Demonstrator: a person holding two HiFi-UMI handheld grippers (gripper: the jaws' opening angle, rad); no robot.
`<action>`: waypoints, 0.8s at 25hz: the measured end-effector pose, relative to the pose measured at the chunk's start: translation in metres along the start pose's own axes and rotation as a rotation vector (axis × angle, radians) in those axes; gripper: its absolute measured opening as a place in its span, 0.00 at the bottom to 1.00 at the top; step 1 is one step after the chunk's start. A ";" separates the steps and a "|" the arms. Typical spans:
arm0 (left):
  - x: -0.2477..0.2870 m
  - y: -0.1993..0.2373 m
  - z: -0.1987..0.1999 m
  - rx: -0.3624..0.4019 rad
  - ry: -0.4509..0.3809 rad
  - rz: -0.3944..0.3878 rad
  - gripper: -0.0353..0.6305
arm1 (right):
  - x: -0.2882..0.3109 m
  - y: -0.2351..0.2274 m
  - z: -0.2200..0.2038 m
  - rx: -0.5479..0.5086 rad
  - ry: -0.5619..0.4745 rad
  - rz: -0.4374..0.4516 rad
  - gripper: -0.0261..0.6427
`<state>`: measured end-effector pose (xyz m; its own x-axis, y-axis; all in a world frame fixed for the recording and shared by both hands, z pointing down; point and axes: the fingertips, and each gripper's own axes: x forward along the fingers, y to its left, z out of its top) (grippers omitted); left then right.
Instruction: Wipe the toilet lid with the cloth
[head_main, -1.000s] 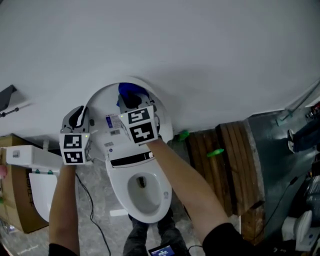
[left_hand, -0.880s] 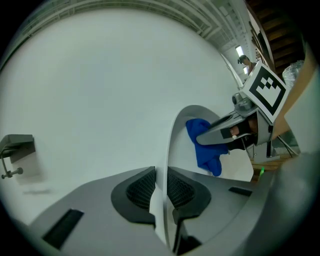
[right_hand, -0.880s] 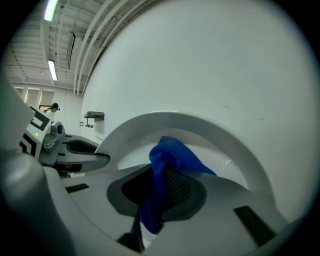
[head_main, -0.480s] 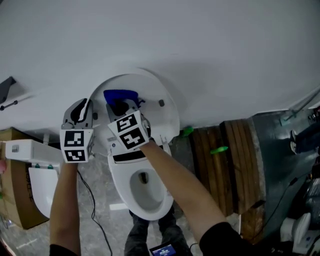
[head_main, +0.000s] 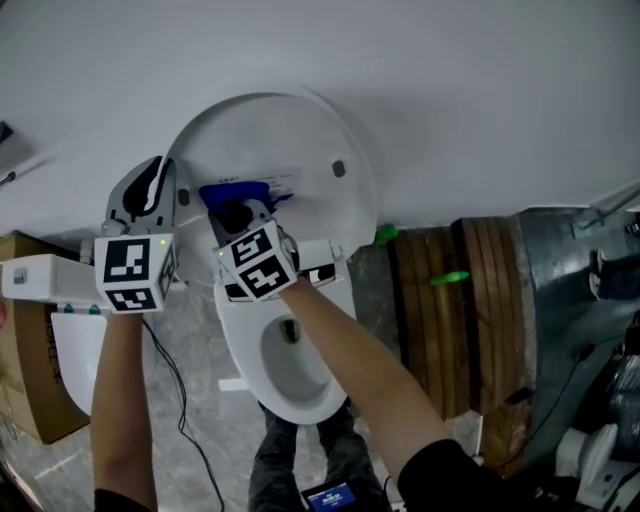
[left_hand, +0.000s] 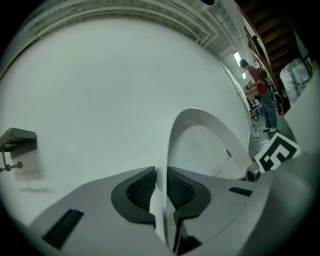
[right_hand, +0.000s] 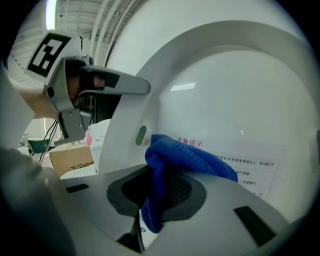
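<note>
Fingers (left_hand: 141, 188) of the left gripper (left_hand: 161, 190) stand narrow, their ribbed pads pinching the thin edge of the raised toilet lid (left_hand: 210, 145) between them. In the head view that grip sits at about nine o'clock on the lid's rim. The right gripper (right_hand: 156, 195) has its jaws closed on the blue cloth (right_hand: 182, 159), which bunches up out of the pads and lies against the lid's inner face, touching the lower edge of a printed label (right_hand: 252, 167) (the print is too small to read). Seen from the head, the cloth is at roughly eight o'clock from the lid's centre, just beside the left grip. The toilet bowl (head_main: 245, 345) lies open at six o'clock from the lid, and wooden boards (head_main: 460, 320) lie at the bowl's three o'clock.
</note>
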<state>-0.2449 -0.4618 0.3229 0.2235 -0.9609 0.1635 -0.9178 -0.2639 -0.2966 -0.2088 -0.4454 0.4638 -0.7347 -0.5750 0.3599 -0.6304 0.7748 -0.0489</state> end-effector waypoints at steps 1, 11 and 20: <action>0.000 0.000 0.000 0.000 -0.006 0.001 0.13 | 0.002 0.002 -0.009 0.003 0.011 0.006 0.12; 0.000 0.000 -0.001 0.014 -0.028 0.016 0.13 | 0.011 0.000 -0.097 0.065 0.162 0.019 0.12; 0.000 0.000 -0.005 0.010 -0.016 0.029 0.13 | -0.022 -0.046 -0.115 0.082 0.227 -0.062 0.12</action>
<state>-0.2467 -0.4609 0.3278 0.2019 -0.9694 0.1401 -0.9206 -0.2366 -0.3106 -0.1350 -0.4386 0.5653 -0.6243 -0.5399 0.5645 -0.6976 0.7106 -0.0919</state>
